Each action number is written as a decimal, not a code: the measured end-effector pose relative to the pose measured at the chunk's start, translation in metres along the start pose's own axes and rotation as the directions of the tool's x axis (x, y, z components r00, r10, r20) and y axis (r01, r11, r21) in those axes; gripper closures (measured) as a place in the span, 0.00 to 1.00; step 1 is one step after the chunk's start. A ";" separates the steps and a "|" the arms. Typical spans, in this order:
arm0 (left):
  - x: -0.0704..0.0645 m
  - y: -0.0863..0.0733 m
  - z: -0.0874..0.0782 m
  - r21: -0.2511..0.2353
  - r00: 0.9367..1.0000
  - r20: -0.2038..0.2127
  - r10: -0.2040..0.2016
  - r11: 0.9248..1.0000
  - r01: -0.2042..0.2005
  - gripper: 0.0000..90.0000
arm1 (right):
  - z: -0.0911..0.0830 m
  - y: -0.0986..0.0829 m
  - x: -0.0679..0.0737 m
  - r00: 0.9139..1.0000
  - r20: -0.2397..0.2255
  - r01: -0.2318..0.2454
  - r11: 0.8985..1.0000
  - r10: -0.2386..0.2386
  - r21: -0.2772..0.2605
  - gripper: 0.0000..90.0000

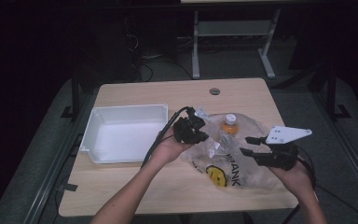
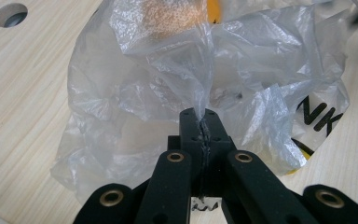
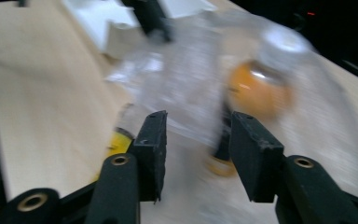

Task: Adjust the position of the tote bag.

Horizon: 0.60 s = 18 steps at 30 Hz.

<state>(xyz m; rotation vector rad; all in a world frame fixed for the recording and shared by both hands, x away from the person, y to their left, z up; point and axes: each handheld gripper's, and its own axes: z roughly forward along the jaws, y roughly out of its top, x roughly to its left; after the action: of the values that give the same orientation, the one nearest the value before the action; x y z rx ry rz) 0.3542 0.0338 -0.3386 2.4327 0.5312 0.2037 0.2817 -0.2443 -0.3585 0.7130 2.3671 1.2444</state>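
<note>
White bin blocks the table's left; plastic bag crowds the right; near edge open.

A light wooden table is filling the middle of the high view, its pale grain running across the frame and its corners rounded. Near the centre of its upper edge a round cable hole is showing. A white rectangular bin is sitting directly on the wood at centre left of the frame, open side up. Right of centre a crumpled clear plastic bag with black lettering and a yellow mark is lying on the tabletop, and an orange bottle with a white cap is showing through its upper part.
</note>
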 end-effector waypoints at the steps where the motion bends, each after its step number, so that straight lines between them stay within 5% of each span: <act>1: 0.000 -0.001 0.000 -0.002 1.000 0.000 -0.008 1.000 0.008 1.00 | -0.002 -0.001 -0.005 1.000 0.013 -0.006 1.000 0.006 0.000 0.60; 8: 0.003 -0.005 0.001 0.015 1.000 -0.019 -0.013 1.000 0.013 1.00 | -0.011 -0.007 -0.042 0.995 0.079 -0.066 0.998 0.064 0.017 0.56; 18: 0.014 -0.013 0.000 0.038 0.998 -0.049 -0.027 0.999 0.029 1.00 | 0.005 -0.014 -0.074 0.991 0.043 -0.130 0.987 0.126 0.094 0.55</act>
<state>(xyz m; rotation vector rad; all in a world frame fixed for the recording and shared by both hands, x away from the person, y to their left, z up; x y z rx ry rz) 0.3625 0.0494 -0.3463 2.4615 0.5957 0.2437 0.3400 -0.2909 -0.3661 0.9237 2.3975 1.1619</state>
